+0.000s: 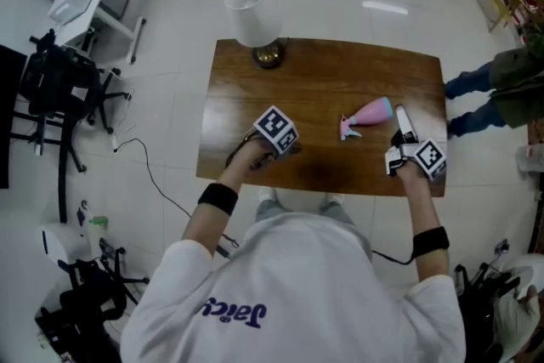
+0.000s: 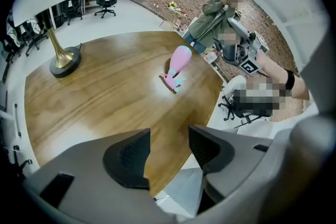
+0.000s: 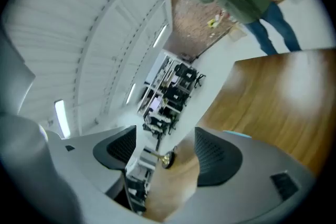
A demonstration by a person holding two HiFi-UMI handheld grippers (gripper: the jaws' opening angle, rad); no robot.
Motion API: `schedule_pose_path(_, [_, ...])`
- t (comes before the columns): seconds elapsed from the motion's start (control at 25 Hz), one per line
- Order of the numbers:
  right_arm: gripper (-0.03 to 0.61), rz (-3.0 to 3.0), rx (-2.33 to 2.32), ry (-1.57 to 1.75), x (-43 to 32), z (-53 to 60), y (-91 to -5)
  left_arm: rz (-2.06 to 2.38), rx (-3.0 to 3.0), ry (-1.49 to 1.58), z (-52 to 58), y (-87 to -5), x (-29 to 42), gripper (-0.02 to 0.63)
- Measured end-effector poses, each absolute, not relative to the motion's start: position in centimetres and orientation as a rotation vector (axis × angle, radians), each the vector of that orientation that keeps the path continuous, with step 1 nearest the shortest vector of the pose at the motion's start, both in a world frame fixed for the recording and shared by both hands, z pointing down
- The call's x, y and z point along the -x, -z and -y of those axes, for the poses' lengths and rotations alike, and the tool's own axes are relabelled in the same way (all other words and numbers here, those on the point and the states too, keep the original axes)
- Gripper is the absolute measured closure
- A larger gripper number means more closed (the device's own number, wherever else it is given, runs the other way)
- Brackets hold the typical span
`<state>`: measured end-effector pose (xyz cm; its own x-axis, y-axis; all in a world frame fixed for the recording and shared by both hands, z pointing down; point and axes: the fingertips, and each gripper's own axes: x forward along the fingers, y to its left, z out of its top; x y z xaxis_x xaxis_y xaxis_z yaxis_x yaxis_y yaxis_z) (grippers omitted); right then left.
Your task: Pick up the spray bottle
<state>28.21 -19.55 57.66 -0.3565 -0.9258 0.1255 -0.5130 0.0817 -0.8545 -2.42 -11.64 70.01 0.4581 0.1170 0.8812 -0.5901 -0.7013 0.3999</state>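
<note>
The pink spray bottle [image 1: 367, 115] lies on its side on the wooden table [image 1: 323, 81], with its pale blue trigger head toward the near edge. In the left gripper view the spray bottle [image 2: 178, 62] lies ahead and to the right of the jaws. My left gripper [image 1: 279, 140] hovers over the table's near edge, well left of the bottle, open and holding nothing. My right gripper [image 1: 399, 118] sits just right of the bottle, pointing away from me, also open and empty. Its own view is rolled and the bottle's body is out of it.
A lamp with a white shade [image 1: 252, 11] and brass base [image 1: 267, 55] stands at the table's far edge. A person in a green jacket [image 1: 510, 81] stands beyond the table's right end. Office chairs [image 1: 59, 89] and desks stand at the left.
</note>
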Motion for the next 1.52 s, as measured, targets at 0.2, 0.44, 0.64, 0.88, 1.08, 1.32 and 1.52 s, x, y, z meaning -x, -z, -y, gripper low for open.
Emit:
schedule_pose_path(0.2, [0.224,-2.365,1.47,1.239,-26.2,22.2,-58.5,0.409,-1.974,-1.259,11.6,-70.0,2.3,0.382])
schedule_pose_path(0.44, [0.224,-2.934,1.245,1.129,-22.6,26.0,-60.9,0.449,-1.952,-1.248,13.9,-70.4,2.9,0.382])
schedule_pose_path(0.64, [0.223,-3.524,0.991,0.823,-19.1,26.4,-63.1,0.474,-1.932,-1.238,14.4,-70.2,3.7,0.382])
schedule_pose_path(0.88, [0.222,-4.182,0.3,0.068,-16.8,25.1,-67.6,0.502,-1.915,-1.22,14.2,-70.0,4.1,0.382])
schedule_pose_path(1.08, [0.222,-4.275,-0.524,-0.47,-15.0,22.4,-70.2,0.527,-1.899,-1.189,13.5,-70.1,4.5,0.382])
schedule_pose_path(1.32, [0.174,-4.258,-1.142,-0.768,-15.5,21.0,-73.4,0.543,-1.88,-1.178,12.7,-70.3,5.1,0.382])
schedule_pose_path(1.52, [0.158,-4.279,-1.318,-0.94,-16.3,21.3,-76.1,0.544,-1.873,-1.169,12.2,-70.8,5.1,0.382])
